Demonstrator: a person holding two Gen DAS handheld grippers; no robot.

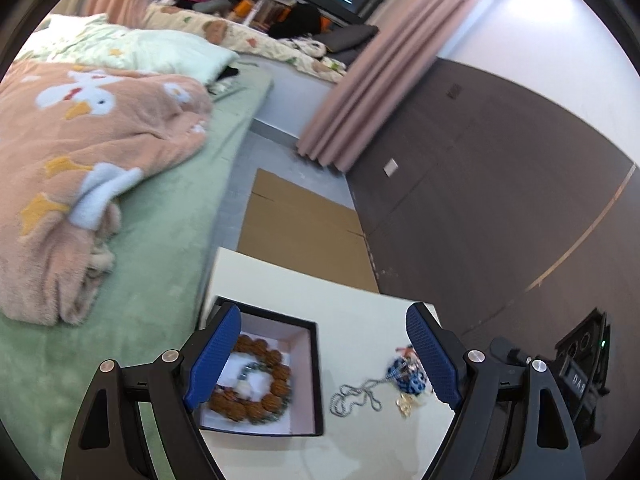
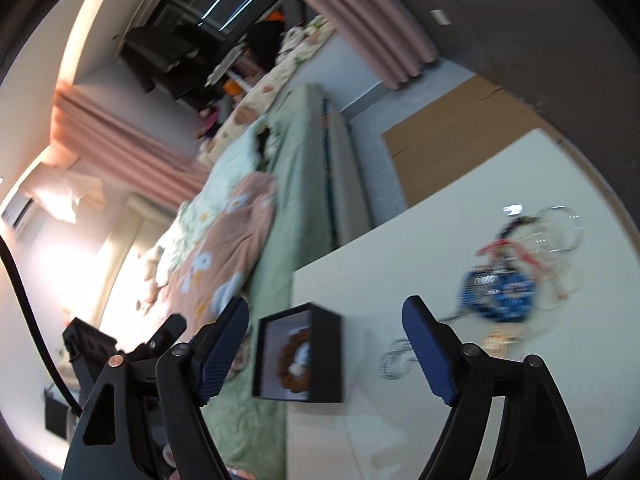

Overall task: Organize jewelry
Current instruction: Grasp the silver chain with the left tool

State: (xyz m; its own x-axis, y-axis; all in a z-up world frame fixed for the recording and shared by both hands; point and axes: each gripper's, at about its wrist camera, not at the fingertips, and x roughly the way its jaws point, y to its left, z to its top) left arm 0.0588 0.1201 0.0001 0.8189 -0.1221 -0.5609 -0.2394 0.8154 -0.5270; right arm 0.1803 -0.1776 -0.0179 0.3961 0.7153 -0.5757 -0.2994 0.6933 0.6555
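A black-rimmed box [image 1: 315, 364] with a white lining sits at the left end of a white table [image 1: 352, 308]. Inside it lies a bracelet of brown beads [image 1: 276, 384] with a small grey-green strand in its ring. To the right of the box a silver chain [image 1: 354, 398] trails from a pile of blue, red and gold jewelry [image 1: 406, 380]. My left gripper [image 1: 324, 360] hovers open above the box and chain, holding nothing. In the right wrist view my right gripper [image 2: 326, 354] is open and empty over the box [image 2: 326, 354], with the blurred jewelry pile [image 2: 500, 292] farther right.
A bed with a green sheet [image 1: 168, 240] and a peach duck blanket [image 1: 80, 160] runs along the table's left side. Flat cardboard [image 1: 296, 232] lies on the floor beyond the table. A dark wall panel [image 1: 500, 184] and pink curtains [image 1: 380, 60] stand at the right.
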